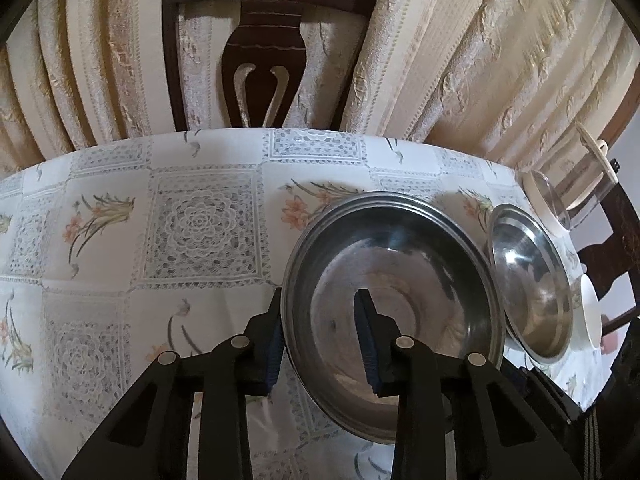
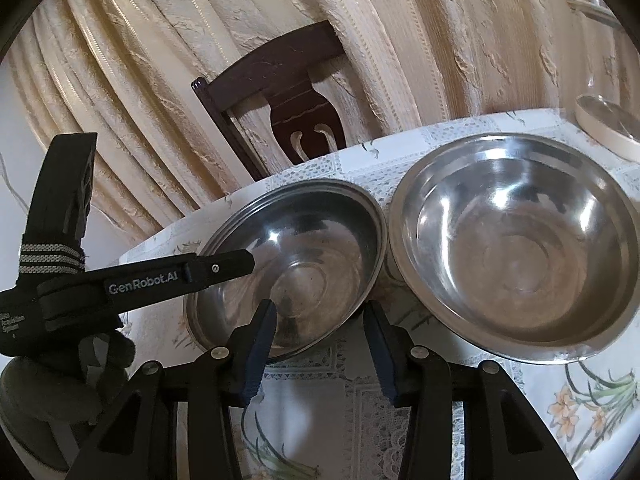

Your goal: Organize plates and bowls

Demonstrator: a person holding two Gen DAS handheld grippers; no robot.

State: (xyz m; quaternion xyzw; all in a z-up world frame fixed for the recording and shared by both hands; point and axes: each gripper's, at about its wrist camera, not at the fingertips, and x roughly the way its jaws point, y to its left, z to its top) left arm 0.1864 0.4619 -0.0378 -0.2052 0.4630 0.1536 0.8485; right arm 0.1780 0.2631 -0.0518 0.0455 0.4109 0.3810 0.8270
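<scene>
The left tongs (image 1: 320, 328) gape astride the near rim of the steel plate (image 1: 392, 304) by the table's (image 1: 160, 220) far edge, gripping nothing; closing comes next, while the right tongs (image 2: 320, 340) hover wide, empty

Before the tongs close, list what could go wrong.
1. The left tongs straddle the near bowl's rim, open; smooth steel could slip when pinched.
2. The far bowl sits right beside it; lifting may knock it.
3. The right tongs hover over the same rim and could collide.
</scene>
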